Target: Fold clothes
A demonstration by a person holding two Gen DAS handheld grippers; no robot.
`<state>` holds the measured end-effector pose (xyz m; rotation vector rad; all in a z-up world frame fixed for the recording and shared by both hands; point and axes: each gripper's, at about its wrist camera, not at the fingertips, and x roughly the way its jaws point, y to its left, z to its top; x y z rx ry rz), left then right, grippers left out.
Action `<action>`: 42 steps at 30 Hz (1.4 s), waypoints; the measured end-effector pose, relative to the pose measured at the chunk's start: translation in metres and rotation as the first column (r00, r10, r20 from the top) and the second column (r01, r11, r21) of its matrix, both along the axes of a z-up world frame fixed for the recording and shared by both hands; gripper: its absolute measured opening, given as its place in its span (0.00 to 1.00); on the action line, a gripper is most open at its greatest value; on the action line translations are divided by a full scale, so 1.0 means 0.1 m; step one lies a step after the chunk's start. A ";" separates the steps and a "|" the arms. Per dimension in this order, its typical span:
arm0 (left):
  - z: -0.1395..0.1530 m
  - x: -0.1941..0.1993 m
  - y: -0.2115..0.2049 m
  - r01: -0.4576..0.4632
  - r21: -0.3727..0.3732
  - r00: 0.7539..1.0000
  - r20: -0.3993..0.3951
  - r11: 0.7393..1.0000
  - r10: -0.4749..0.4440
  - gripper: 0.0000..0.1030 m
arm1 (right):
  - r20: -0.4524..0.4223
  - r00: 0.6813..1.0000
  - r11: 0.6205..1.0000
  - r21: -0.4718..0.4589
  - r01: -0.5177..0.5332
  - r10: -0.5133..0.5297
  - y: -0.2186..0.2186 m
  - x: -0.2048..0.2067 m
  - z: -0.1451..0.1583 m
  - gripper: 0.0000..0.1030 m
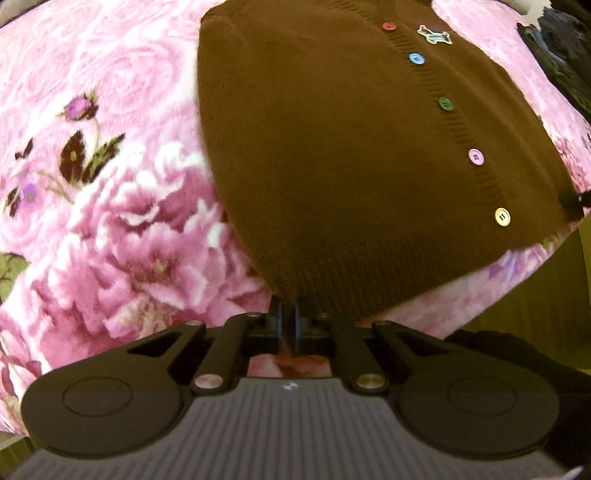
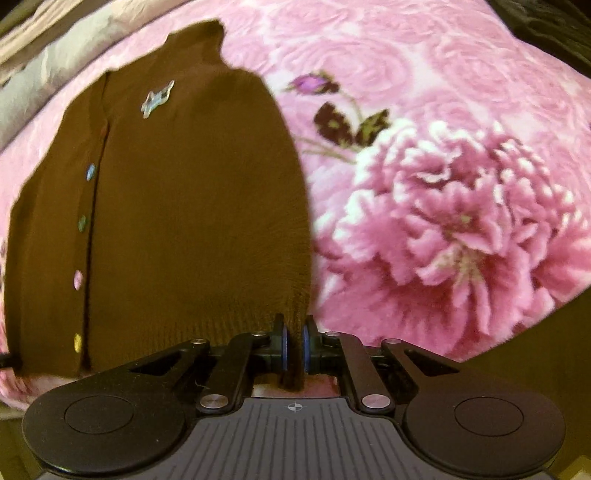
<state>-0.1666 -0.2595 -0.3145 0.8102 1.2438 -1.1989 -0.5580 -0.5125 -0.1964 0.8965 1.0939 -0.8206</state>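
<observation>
A brown knitted cardigan (image 1: 332, 147) with a row of coloured buttons and a small dog patch (image 1: 435, 34) lies flat on a pink floral blanket (image 1: 110, 166). My left gripper (image 1: 289, 317) is shut on the ribbed bottom hem at its left corner. In the right wrist view the same cardigan (image 2: 177, 206) fills the left half, and my right gripper (image 2: 294, 339) is shut on the hem's right corner, with brown knit pinched between the blue pads (image 2: 284, 341). The tip of the other gripper shows as a dark speck at the hem's far corner in each view.
The blanket (image 2: 443, 221) covers a bed whose near edge runs just below the hem. A dark garment (image 1: 561, 55) lies at the far right of the left wrist view. Grey bedding (image 2: 55, 70) sits beyond the cardigan's collar.
</observation>
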 end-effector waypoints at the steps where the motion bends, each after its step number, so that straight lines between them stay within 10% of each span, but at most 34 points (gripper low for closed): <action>1: 0.01 0.00 0.00 0.000 0.003 1.000 0.001 1.000 0.000 0.04 | -0.002 1.000 1.000 0.004 -0.003 0.003 0.01 0.00 -0.01 0.06; 6: 0.14 0.03 0.00 -0.012 0.041 1.000 -0.004 0.999 0.013 0.05 | -0.017 1.000 1.000 0.030 -0.009 0.010 -0.03 0.02 0.06 0.06; 8: 0.23 0.04 -0.01 -0.025 0.054 1.000 -0.001 0.998 0.025 0.05 | -0.046 0.999 1.000 0.012 -0.015 0.015 -0.06 0.07 0.13 0.32; 9: 0.28 0.05 -0.02 -0.029 0.057 1.000 0.004 0.998 0.029 0.05 | -0.073 0.997 1.000 -0.020 -0.018 0.017 -0.06 0.10 0.19 0.69; 10: 0.32 0.05 -0.02 -0.031 0.058 0.999 0.011 0.998 0.031 0.05 | -0.090 0.996 0.998 -0.053 -0.023 0.018 -0.06 0.13 0.26 0.79; 42: 1.21 0.19 -1.41 0.041 -0.099 0.975 0.221 0.994 -0.018 0.26 | 0.116 0.931 0.935 -0.118 -0.334 0.347 -1.34 1.25 0.93 0.79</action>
